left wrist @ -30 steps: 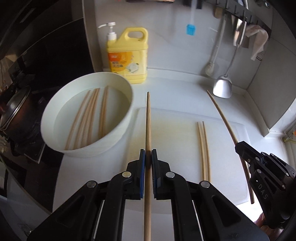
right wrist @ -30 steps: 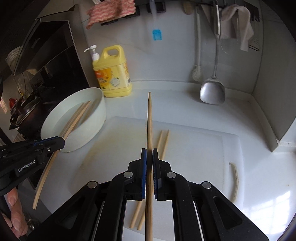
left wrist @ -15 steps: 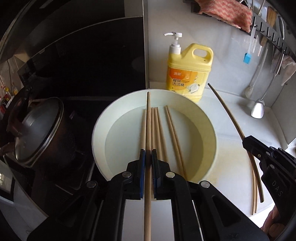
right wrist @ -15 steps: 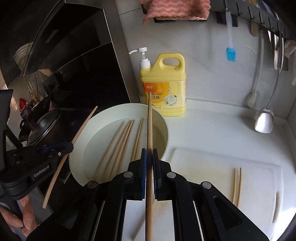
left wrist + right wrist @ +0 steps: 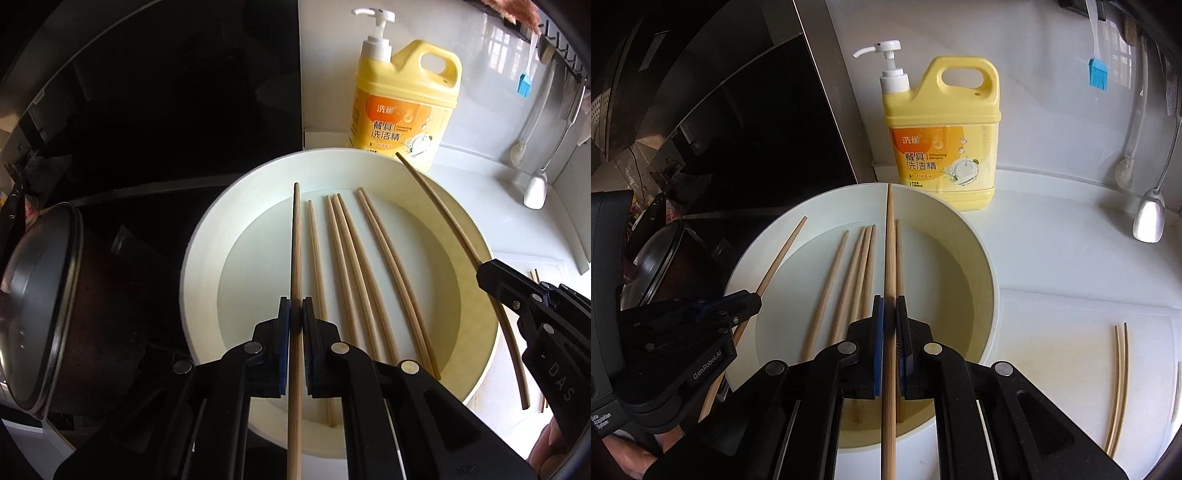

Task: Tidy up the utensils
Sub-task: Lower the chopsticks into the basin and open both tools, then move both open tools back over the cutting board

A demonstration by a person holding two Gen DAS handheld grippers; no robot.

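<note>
My left gripper (image 5: 295, 310) is shut on one wooden chopstick (image 5: 295, 240) and holds it over the left part of the white bowl (image 5: 207, 251). Several loose chopsticks (image 5: 351, 258) lie in the bowl's shallow water. My right gripper (image 5: 890, 306) is shut on a second chopstick (image 5: 890, 240), whose tip reaches the bowl's (image 5: 990, 295) far rim. Each gripper shows in the other's view: the right gripper (image 5: 487, 277) over the bowl's right rim, the left gripper (image 5: 753, 301) over its left rim. A pair of chopsticks (image 5: 1119, 369) lies on the white cutting board (image 5: 1052, 332).
A yellow dish soap bottle (image 5: 942, 147) stands just behind the bowl. A lidded dark pot (image 5: 37, 314) sits on the black stove to the left. A ladle (image 5: 1148, 218) and a blue brush (image 5: 1097, 74) hang on the back wall at right.
Both grippers have swung left from above the cutting board to above the bowl, each still holding its chopstick. The bowl now fills the middle of both views.
</note>
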